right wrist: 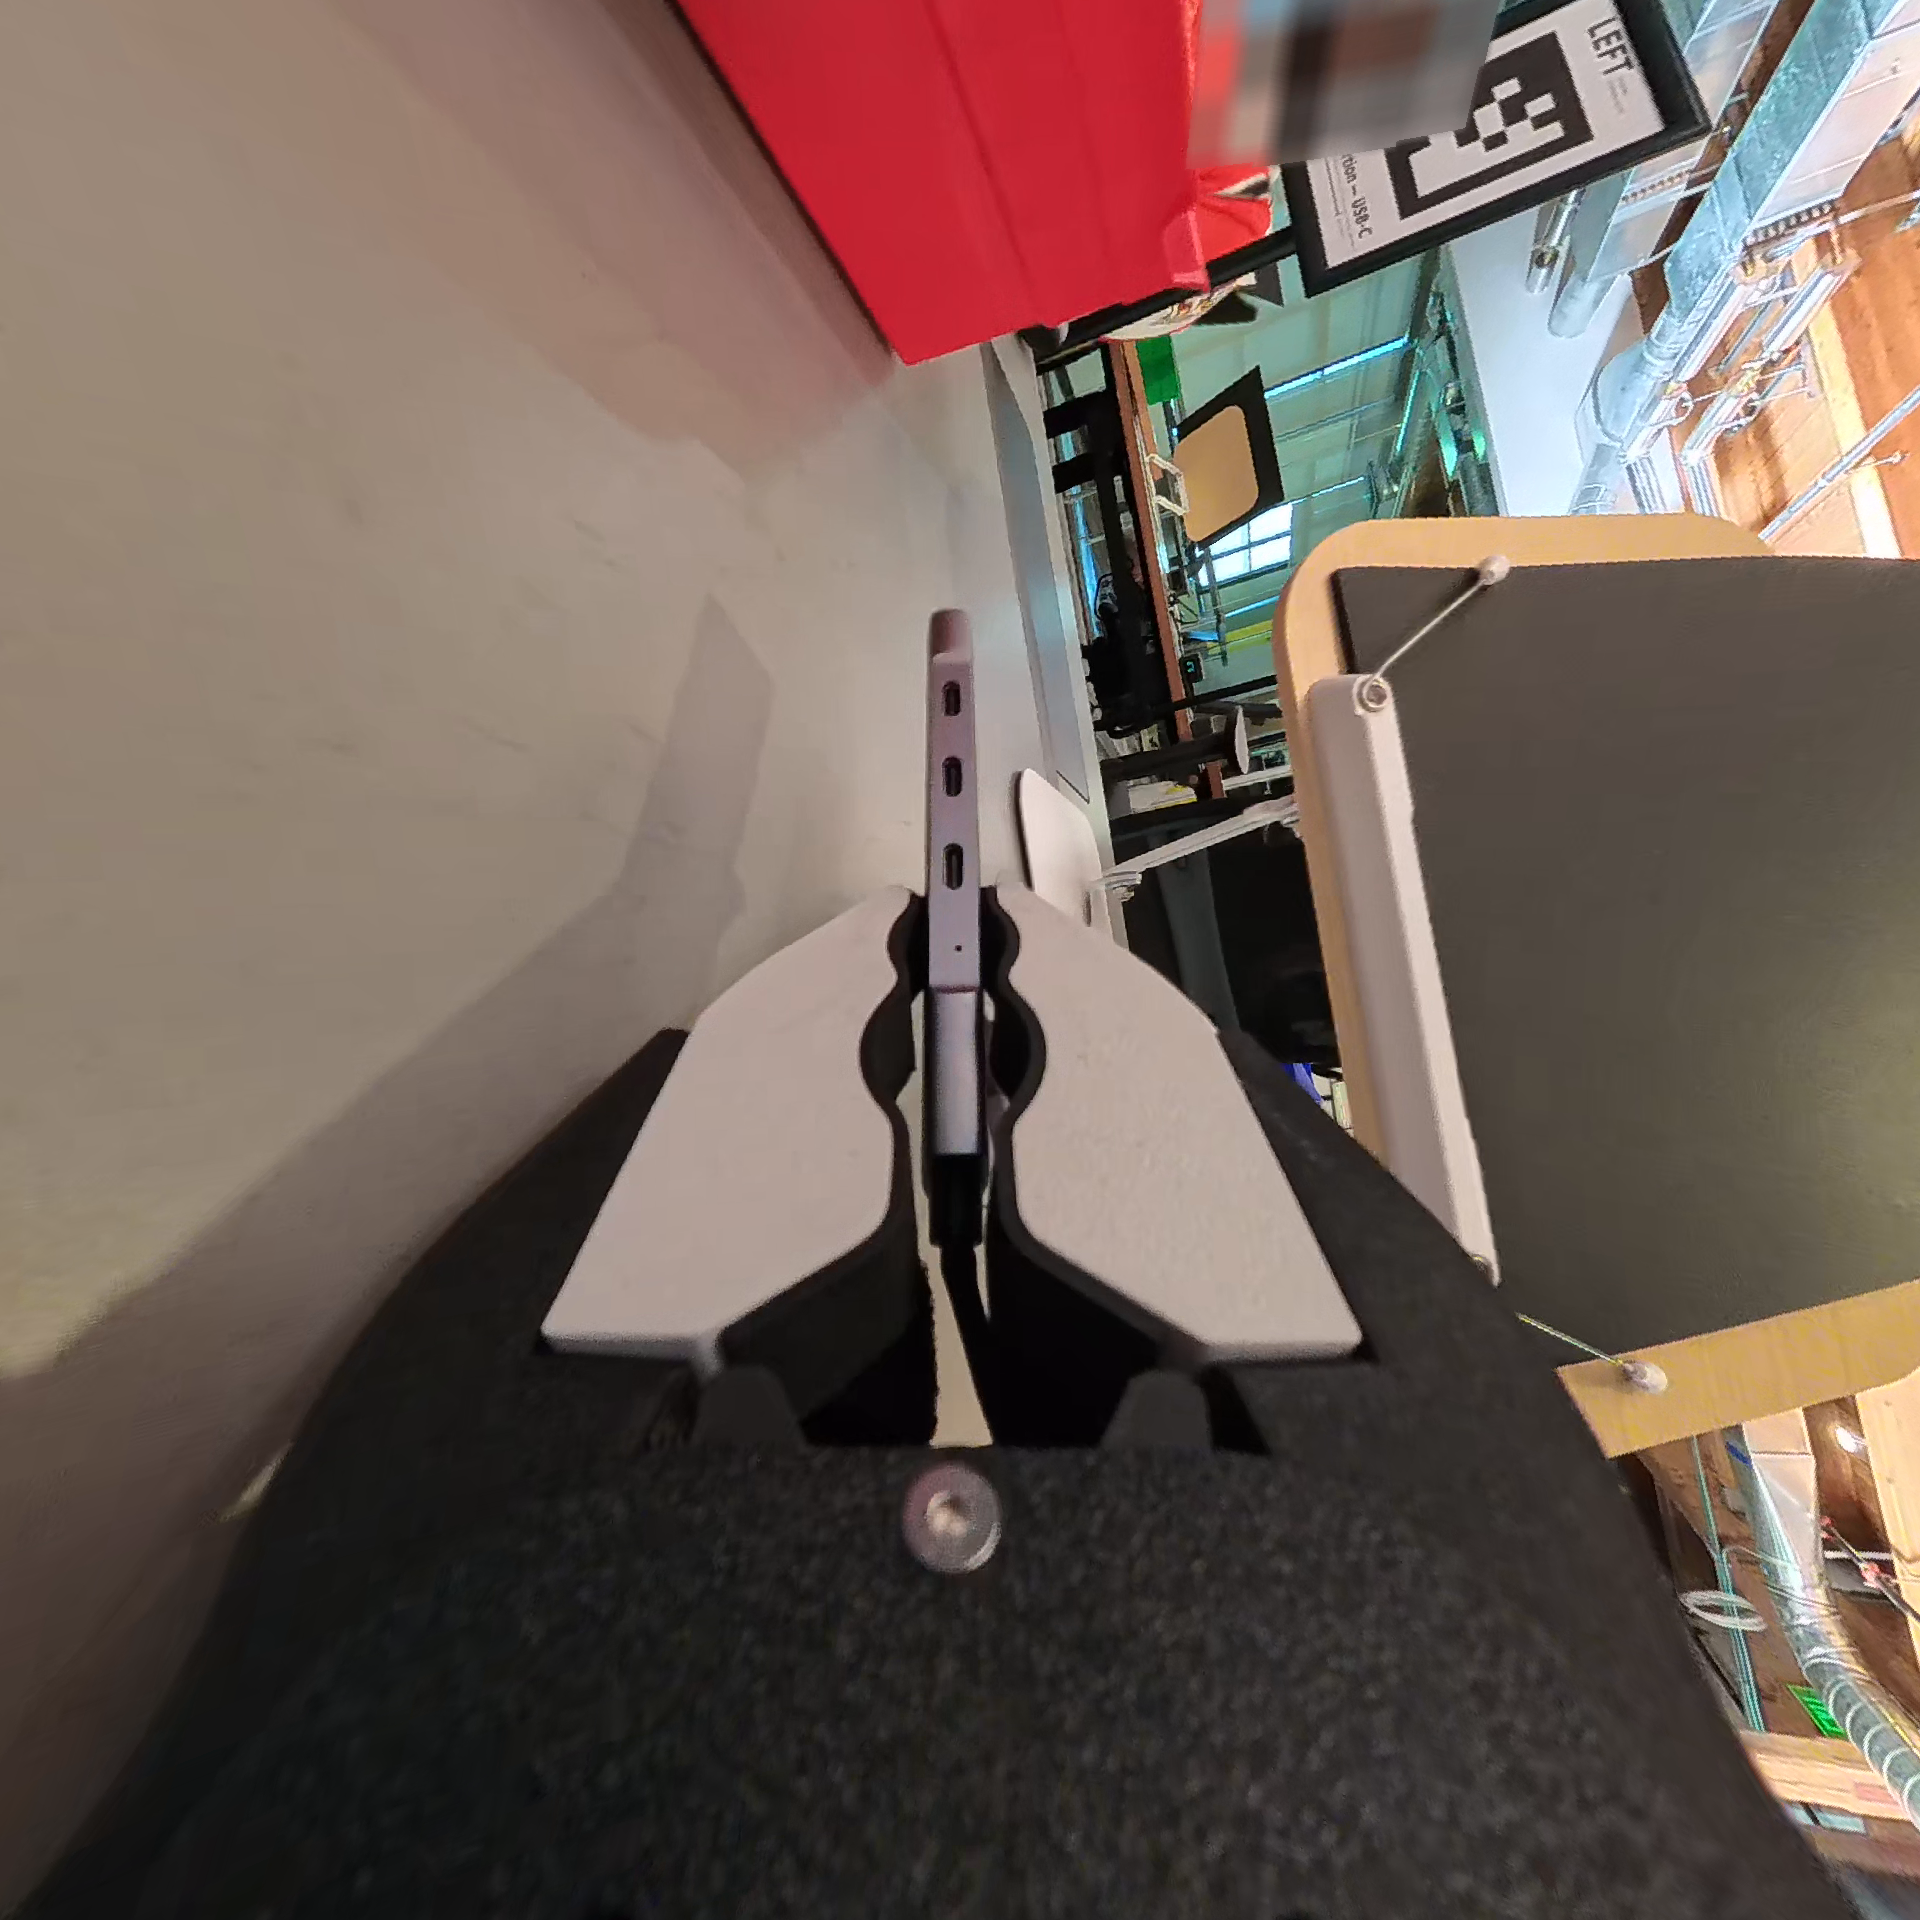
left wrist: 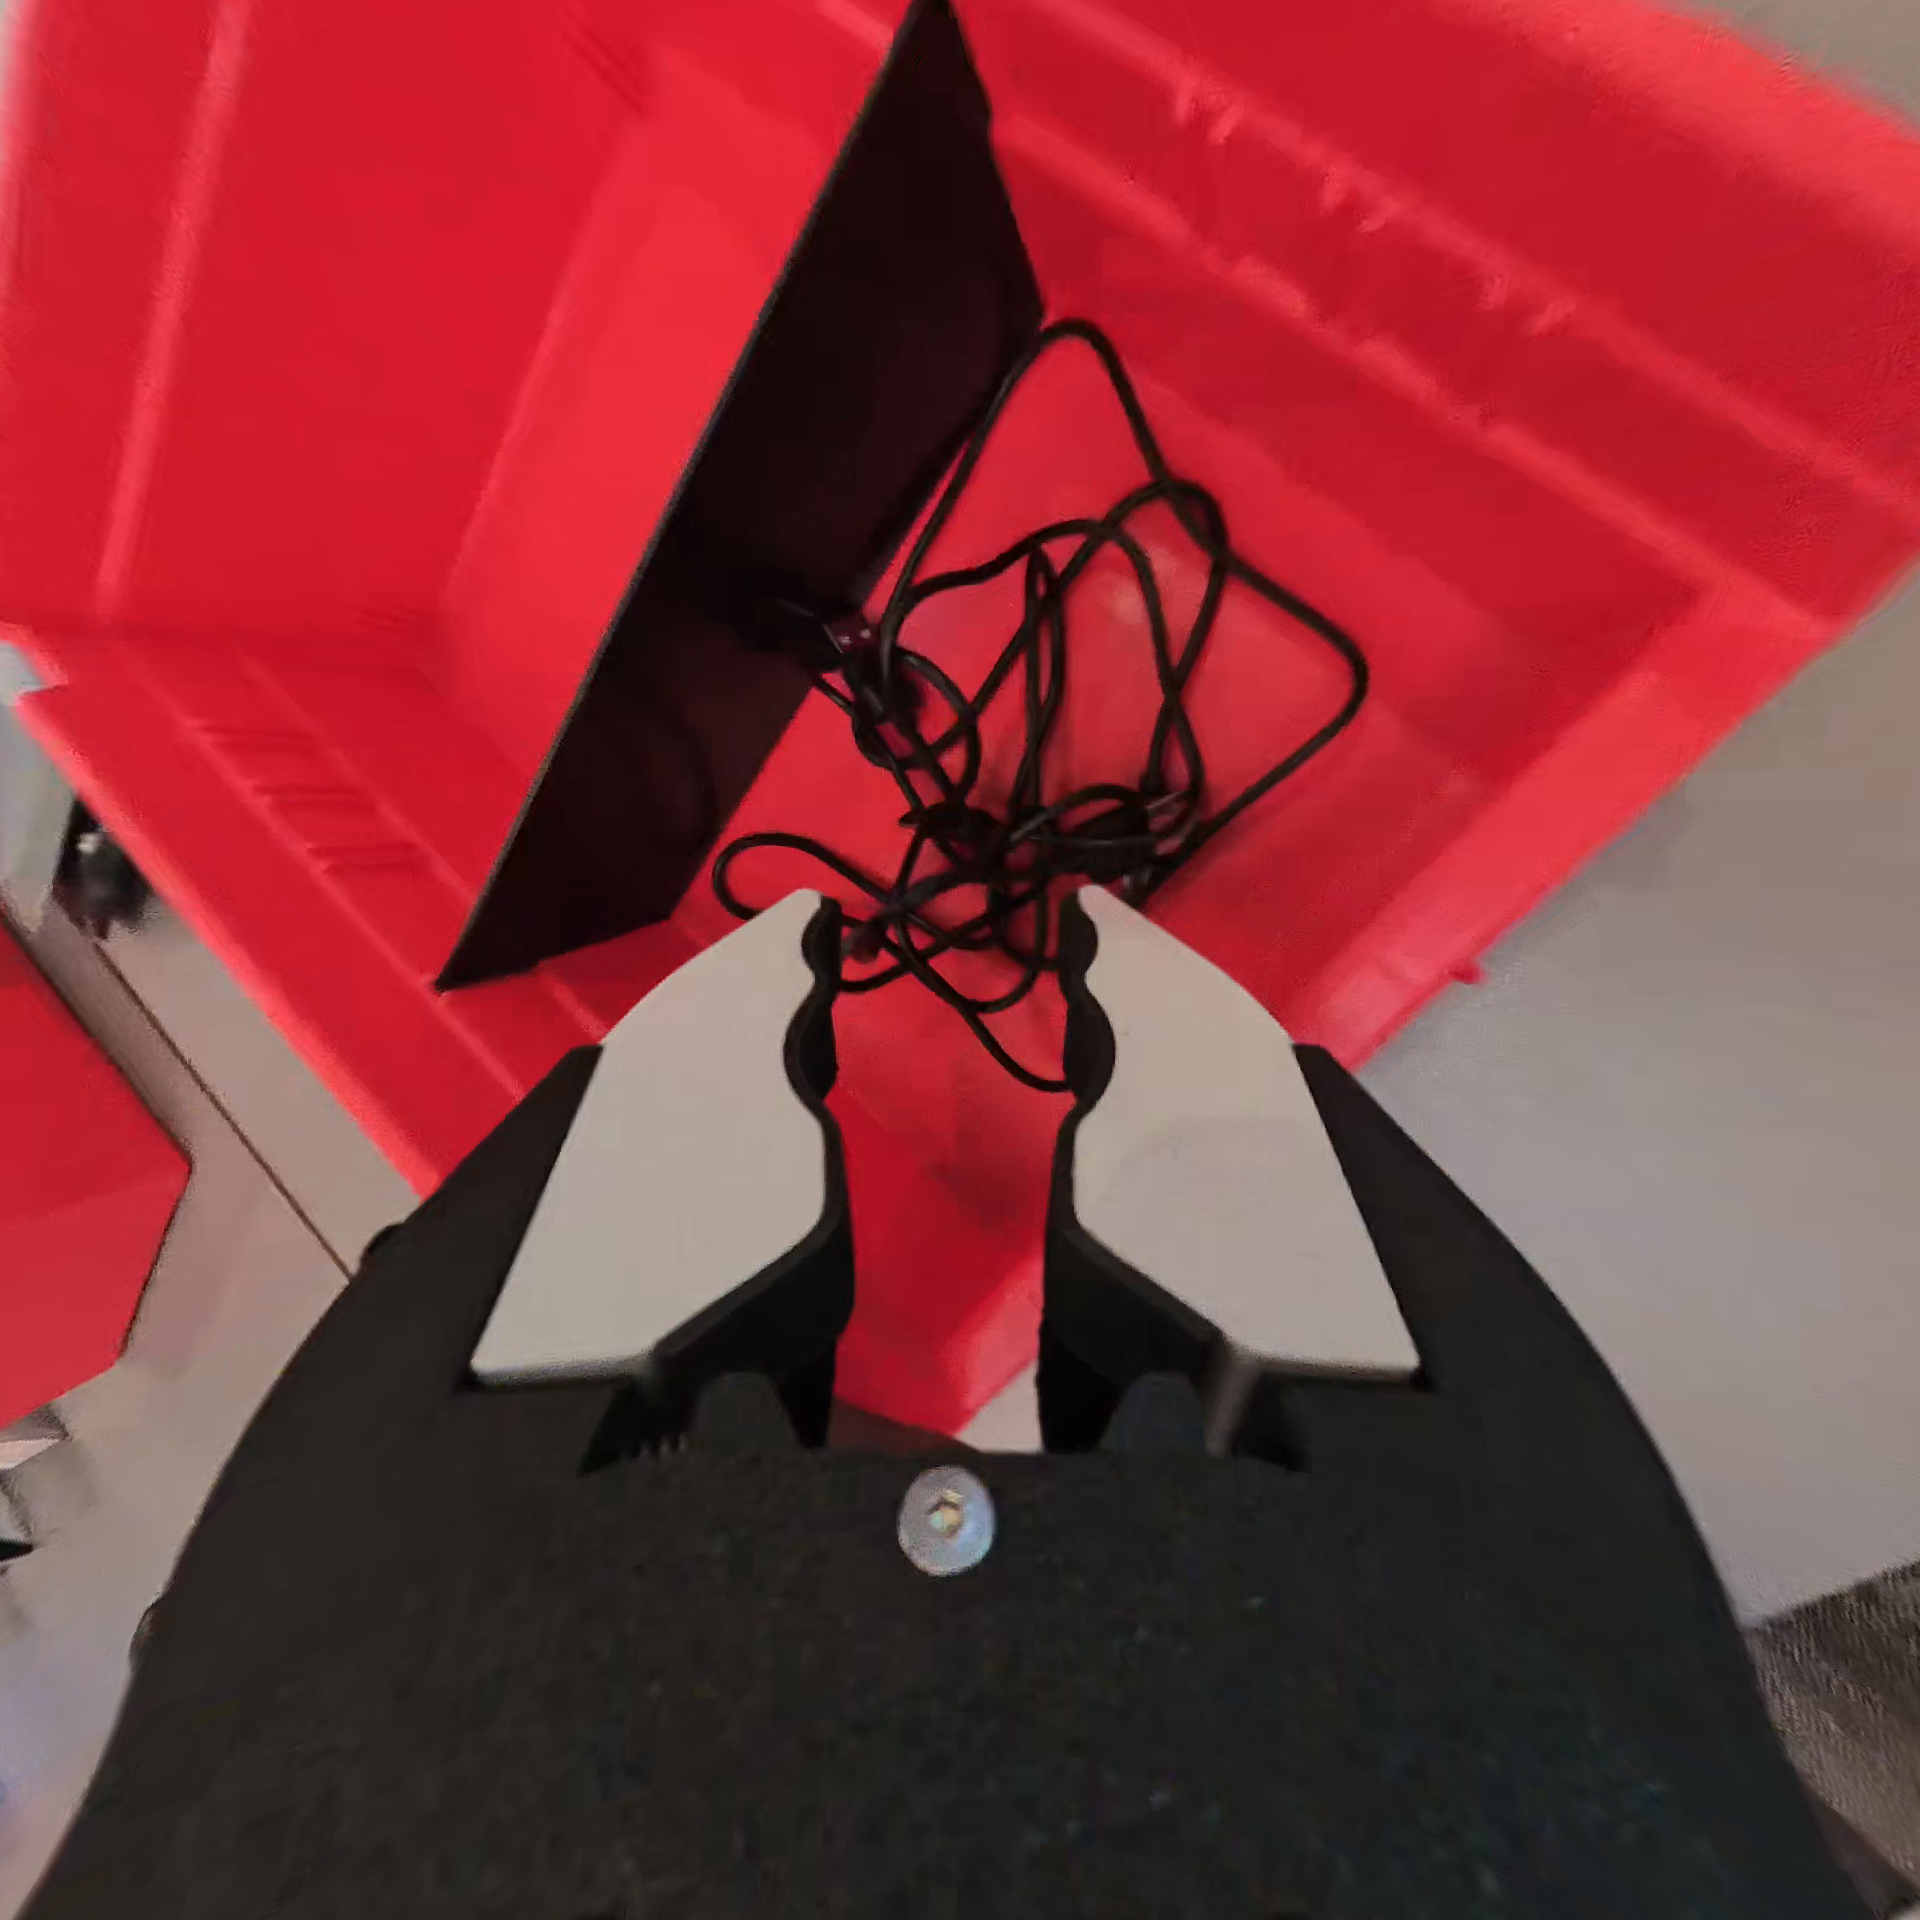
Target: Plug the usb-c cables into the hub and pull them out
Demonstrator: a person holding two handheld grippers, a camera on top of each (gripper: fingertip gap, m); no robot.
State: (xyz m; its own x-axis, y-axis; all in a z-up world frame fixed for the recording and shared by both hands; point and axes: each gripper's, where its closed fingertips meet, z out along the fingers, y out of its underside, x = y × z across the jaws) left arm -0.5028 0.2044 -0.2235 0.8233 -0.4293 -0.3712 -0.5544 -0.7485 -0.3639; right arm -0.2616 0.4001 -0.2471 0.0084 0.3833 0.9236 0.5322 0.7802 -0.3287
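Left gripper [left wrist: 945, 935]: jaws apart, nothing between them, above a red bin [left wrist: 1455, 364]. In bin: tangled black cables [left wrist: 1101, 727]; black divider [left wrist: 831, 520] standing beside them. Grey table [left wrist: 1662, 1247] beneath.

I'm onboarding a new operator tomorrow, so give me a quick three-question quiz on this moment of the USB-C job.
1. True or false: the right gripper is clamped on the hub.
2. Where does the tangle of black cables lie?
A. on the table
B. inside the red bin
C. across the hub
3. Fill in: the left gripper is ____ above the cables, gripping nothing.

Key
1. True; three empty ports show on the hub's edge.
2. B, beside a black divider panel.
3. open
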